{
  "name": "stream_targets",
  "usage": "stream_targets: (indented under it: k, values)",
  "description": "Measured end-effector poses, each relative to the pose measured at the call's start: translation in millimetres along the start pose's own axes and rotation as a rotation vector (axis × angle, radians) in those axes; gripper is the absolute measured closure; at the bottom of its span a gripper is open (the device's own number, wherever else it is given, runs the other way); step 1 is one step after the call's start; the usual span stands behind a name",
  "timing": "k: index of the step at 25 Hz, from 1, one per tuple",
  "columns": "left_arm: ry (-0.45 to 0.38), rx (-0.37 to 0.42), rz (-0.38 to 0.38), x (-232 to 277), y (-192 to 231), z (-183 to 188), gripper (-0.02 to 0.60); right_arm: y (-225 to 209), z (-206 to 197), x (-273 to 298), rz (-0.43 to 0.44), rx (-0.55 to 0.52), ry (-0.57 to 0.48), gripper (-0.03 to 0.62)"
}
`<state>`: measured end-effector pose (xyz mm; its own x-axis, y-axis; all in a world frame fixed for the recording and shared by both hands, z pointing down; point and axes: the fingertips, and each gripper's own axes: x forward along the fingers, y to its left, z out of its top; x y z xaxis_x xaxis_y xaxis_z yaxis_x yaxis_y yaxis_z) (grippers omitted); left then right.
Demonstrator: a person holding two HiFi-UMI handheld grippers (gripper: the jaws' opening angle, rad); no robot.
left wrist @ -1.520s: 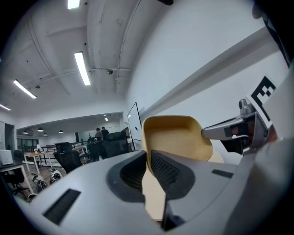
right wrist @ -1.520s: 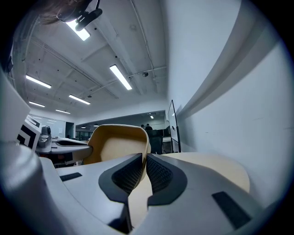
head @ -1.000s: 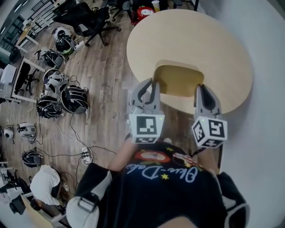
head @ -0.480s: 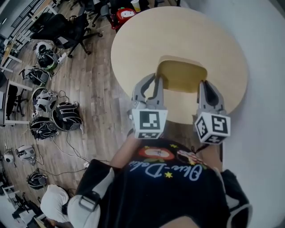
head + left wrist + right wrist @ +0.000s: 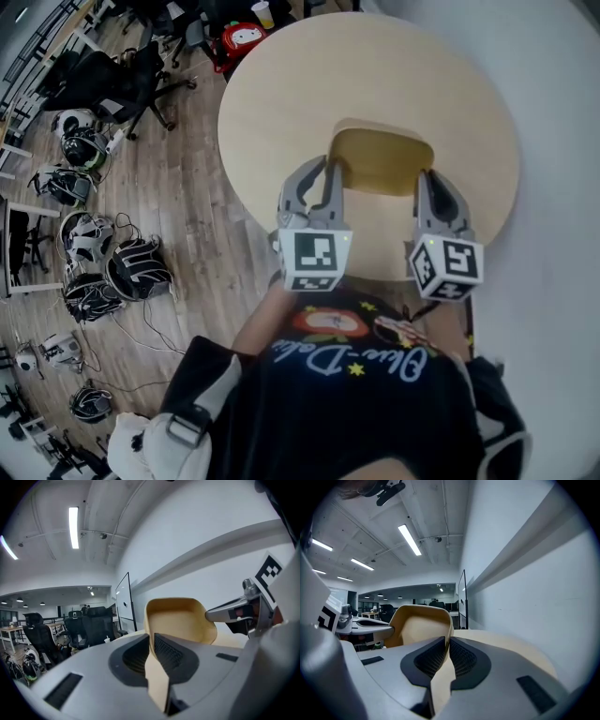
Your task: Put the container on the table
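I hold a tan, open-topped container (image 5: pixel 380 159) between both grippers, above the near part of the round beige table (image 5: pixel 291 94). My left gripper (image 5: pixel 327 172) is shut on the container's left wall (image 5: pixel 151 634). My right gripper (image 5: pixel 427 178) is shut on its right wall (image 5: pixel 446 639). In the left gripper view the container's hollow (image 5: pixel 180 620) shows beyond the jaws, with the right gripper (image 5: pixel 239 613) at its far side. In the right gripper view the hollow (image 5: pixel 419 627) lies left of the jaws. I cannot tell whether the container's base touches the tabletop.
A white wall (image 5: pixel 553 141) runs close along the table's right side. Black office chairs (image 5: pixel 103 75) and a red item (image 5: pixel 246 37) stand beyond the table's far left edge. Helmets and cables (image 5: pixel 131 267) lie on the wooden floor at left.
The table has come nearer under the container: the container, which overhung the table's near edge a second ago, now sits fully over the tabletop. Both grippers keep their hold.
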<state>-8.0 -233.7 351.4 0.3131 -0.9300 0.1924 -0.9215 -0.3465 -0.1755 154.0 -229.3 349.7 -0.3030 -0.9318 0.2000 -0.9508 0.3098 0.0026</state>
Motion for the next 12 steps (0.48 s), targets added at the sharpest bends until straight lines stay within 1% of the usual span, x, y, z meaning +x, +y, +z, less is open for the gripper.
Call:
stream_targets:
  k: [5,12]
  values:
    - [0.009,-0.012,-0.029,22,11,-6,0.552,-3,-5,21,-0.034,0.000,0.040,0.563]
    - [0.053,-0.043,-0.076,49,24,-32,0.552,-2,-25,48,-0.077,-0.001,0.113,0.563]
